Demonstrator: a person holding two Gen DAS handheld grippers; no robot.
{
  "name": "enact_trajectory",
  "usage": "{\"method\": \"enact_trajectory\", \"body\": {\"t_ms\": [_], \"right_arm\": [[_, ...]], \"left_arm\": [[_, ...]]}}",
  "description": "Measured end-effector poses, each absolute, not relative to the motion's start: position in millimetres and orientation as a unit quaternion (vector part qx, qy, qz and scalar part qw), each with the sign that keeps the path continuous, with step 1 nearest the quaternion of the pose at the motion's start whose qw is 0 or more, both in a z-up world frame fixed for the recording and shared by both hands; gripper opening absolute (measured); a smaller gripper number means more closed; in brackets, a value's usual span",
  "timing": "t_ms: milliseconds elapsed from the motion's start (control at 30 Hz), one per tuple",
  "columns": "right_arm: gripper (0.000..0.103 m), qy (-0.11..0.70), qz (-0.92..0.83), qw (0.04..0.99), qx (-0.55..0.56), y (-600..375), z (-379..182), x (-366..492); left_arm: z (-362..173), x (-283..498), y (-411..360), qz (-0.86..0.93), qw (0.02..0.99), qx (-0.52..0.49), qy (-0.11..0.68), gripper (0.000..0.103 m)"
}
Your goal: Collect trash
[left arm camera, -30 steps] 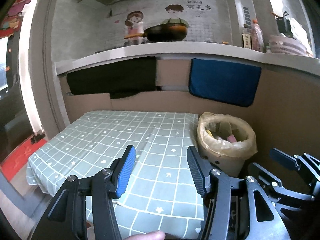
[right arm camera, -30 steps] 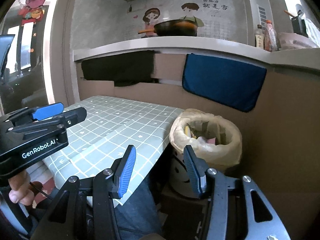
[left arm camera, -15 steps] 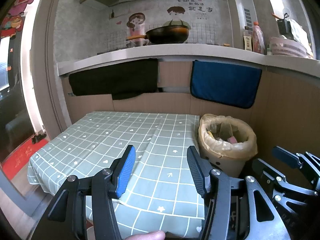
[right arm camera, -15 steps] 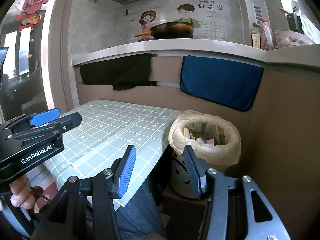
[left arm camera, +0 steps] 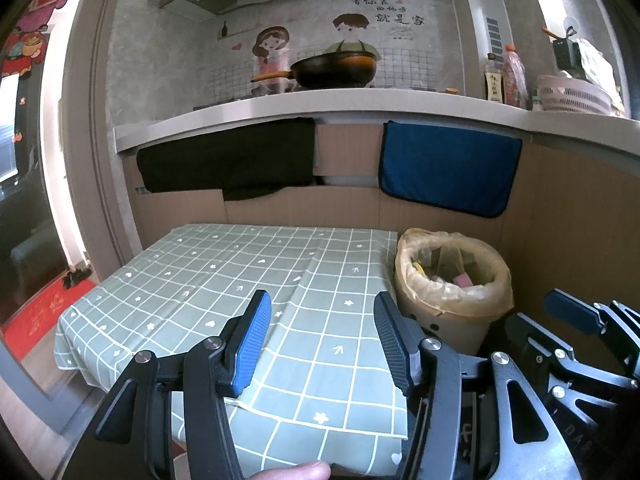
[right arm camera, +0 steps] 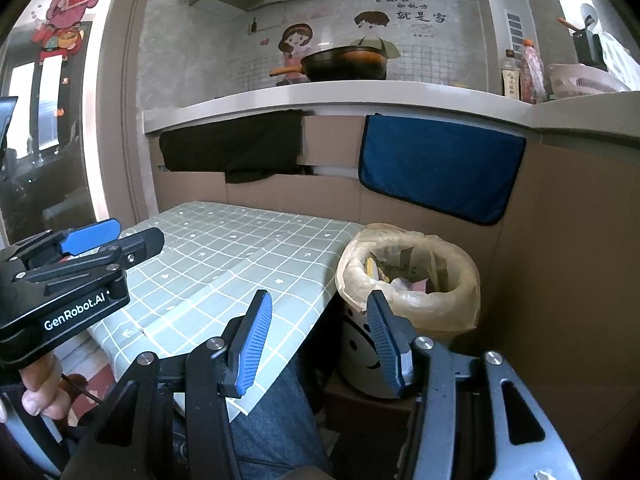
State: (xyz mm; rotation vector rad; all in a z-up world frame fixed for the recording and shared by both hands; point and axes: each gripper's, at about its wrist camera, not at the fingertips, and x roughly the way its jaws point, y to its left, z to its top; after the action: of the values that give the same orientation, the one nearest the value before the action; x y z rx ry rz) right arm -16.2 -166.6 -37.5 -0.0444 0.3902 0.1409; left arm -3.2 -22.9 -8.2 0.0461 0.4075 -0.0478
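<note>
- Evidently the collecting was at or near its end: the counter (left arm camera: 248,280), under a green checked cloth, showed no loose trash in either view.
- Left tool (left arm camera: 322,334) hovered released over the near edge of the cloth, nothing between its blue pads (left arm camera: 252,340).
- Right tool (right arm camera: 316,338) hung released too, empty, aimed between the counter's corner and the bin (right arm camera: 408,280).
- The bin stood just beside the counter's right edge, lined with a pale bag (left arm camera: 496,280) folded over its rim.
- Inside lay the trash (left arm camera: 452,268): crumpled paper or card, something yellow, a pink piece; exact items could not be told.
- The bin looked partly filled, below the rim.
- My guess for the next move: check the counter and the floor for leftovers, else draw both tools back.
- Floor behind the counter was hidden, so stray trash there could not be ruled out.
</note>
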Motion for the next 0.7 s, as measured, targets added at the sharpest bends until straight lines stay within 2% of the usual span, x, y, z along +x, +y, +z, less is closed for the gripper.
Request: {"method": "enact_trajectory", "body": {"t_ms": [700], "right_arm": [[0.047,0.187,0.058,0.981,-0.011,-169.9,-34.5,-20.9]], "left_arm": [[-9.4,-3.8,-29.9,-0.030,0.978,0.025,0.204,0.054]]}}
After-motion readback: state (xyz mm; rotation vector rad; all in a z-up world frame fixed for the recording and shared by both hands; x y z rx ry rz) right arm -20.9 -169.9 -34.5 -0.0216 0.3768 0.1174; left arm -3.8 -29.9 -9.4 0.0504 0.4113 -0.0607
